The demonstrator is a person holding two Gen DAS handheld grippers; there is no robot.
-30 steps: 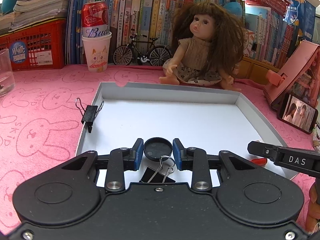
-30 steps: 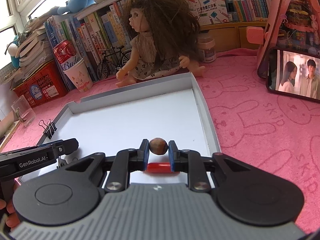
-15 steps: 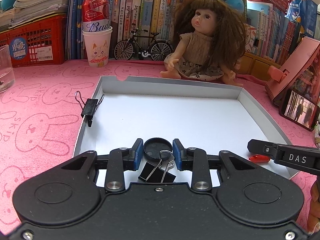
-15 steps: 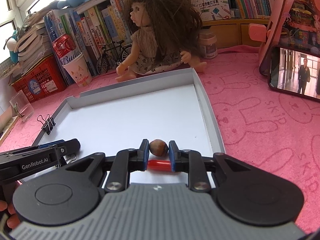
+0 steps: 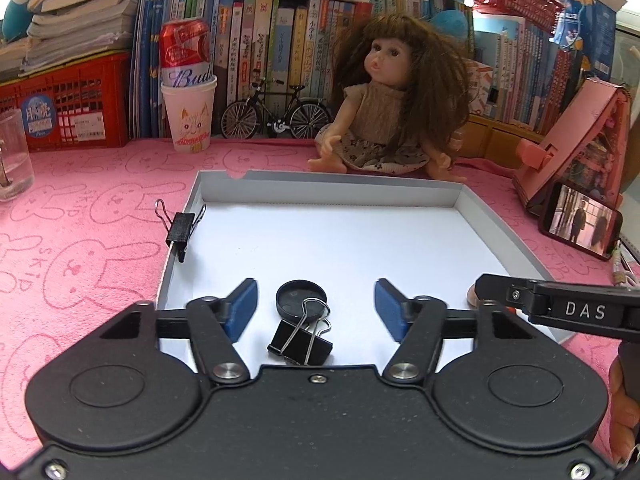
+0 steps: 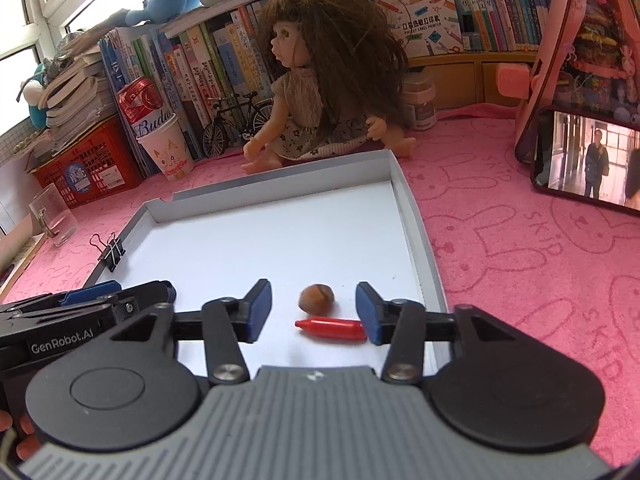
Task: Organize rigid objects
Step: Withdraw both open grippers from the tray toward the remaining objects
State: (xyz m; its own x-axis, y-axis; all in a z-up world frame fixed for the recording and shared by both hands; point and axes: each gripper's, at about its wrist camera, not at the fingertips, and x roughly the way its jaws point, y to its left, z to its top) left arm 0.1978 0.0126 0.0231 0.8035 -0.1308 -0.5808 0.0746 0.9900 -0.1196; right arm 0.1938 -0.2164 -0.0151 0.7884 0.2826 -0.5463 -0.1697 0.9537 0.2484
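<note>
Four small items lay in the white tray (image 5: 472, 204) as both grippers' jaws had just been opening: the left gripper (image 5: 316, 309) stood spread around a black cap (image 5: 298, 295) and a binder clip (image 5: 301, 345), touching neither; the right gripper (image 6: 314, 313) stood spread around a nut (image 6: 316, 298) and a red crayon tip (image 6: 331, 329), with nothing pinched. A second binder clip (image 5: 182, 227) sat clamped on the tray's rim at ten o'clock. Sorting looked well advanced, though nothing showed whether more waited elsewhere. Legible writing: "DAS" and "GenRobot.AI" on the grippers, "Bud" on the red can (image 5: 185, 53), and "SKIP" across the pink cloth (image 6: 520, 248).
</note>
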